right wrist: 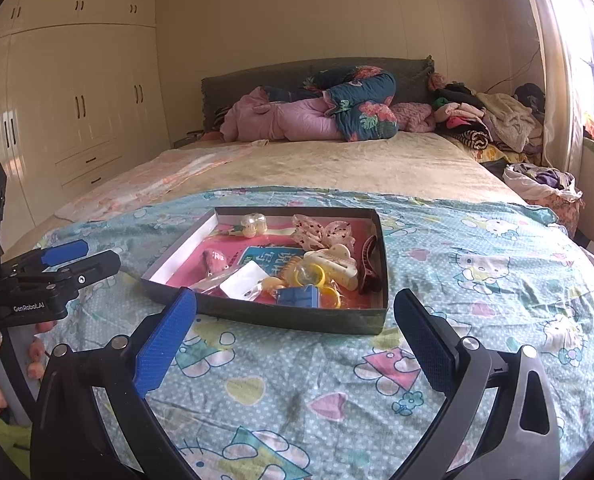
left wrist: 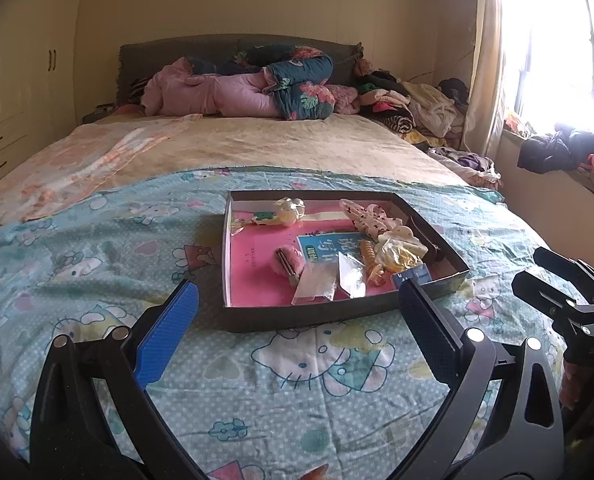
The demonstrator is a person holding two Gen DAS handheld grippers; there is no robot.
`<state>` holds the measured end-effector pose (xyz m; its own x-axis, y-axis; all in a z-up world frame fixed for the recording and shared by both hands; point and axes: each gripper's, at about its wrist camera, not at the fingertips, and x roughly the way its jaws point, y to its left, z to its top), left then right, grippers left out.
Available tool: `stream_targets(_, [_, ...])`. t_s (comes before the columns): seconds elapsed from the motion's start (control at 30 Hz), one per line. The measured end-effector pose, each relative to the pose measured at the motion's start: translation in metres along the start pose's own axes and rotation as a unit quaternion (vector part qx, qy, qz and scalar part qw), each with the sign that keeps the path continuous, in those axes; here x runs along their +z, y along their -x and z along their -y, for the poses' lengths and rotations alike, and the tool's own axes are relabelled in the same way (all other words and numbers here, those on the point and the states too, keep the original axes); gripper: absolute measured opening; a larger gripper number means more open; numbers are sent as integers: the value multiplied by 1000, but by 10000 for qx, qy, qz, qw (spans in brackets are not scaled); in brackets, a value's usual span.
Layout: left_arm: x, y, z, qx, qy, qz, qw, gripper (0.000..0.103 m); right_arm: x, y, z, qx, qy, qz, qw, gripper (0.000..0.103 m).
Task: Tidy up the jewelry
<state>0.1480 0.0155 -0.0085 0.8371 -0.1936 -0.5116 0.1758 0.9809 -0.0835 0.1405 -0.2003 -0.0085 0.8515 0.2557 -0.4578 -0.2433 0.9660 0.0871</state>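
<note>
The shallow box (left wrist: 233, 264), where the hair clips and small accessories are heaped, is seen on the bed just ahead of both pairs of fingers, its near wall lying between the tips of the left gripper (left wrist: 297, 308) and slightly beyond those of the right gripper (right wrist: 295, 312). Inside, a cream claw clip (right wrist: 333, 266), a spotted bow (right wrist: 317, 234), a blue cube (right wrist: 299, 296) and clear packets (left wrist: 317, 284) are piled toward the side nearer the right fingers, while the pink floor beside the left fingers is largely bare. Nothing is held: both pairs of fingers are spread wide and empty. Sorting is judged not yet begun, with every piece left to be separated. The cartoon-print sheet (right wrist: 477, 280) around the box is free on all sides, so open room is available for laying items out; the box walls are low, and the bed edge falls away past the right fingers.
</note>
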Motion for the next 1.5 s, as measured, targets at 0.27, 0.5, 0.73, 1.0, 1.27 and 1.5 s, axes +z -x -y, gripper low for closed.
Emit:
stream_targets(0.27, [-10, 7, 7, 18, -106, 115, 9999, 92, -13, 7, -2, -112, 52, 86, 9999, 97])
stream_targets(0.5, [-18, 12, 10, 73, -167, 195, 9996, 92, -25, 13, -3, -187, 63, 185, 9996, 97])
stream_targets(0.73, [-27, 18, 13, 122, -150, 320, 9993, 92, -36, 25, -5, -282, 70, 430, 9987, 97])
stream_targets(1.0, [-43, 26, 19, 131, -184, 436, 9988, 92, -48, 35, -8, -395, 154, 690, 9967, 97])
stream_targets(1.27, [-50, 37, 24, 114, -209, 732, 9970, 92, -61, 51, -8, -530, 11, 1076, 9928, 97])
stream_targets(1.5, [-55, 45, 27, 136, -225, 864, 9959, 92, -72, 63, -15, -623, 86, 1342, 9890, 97])
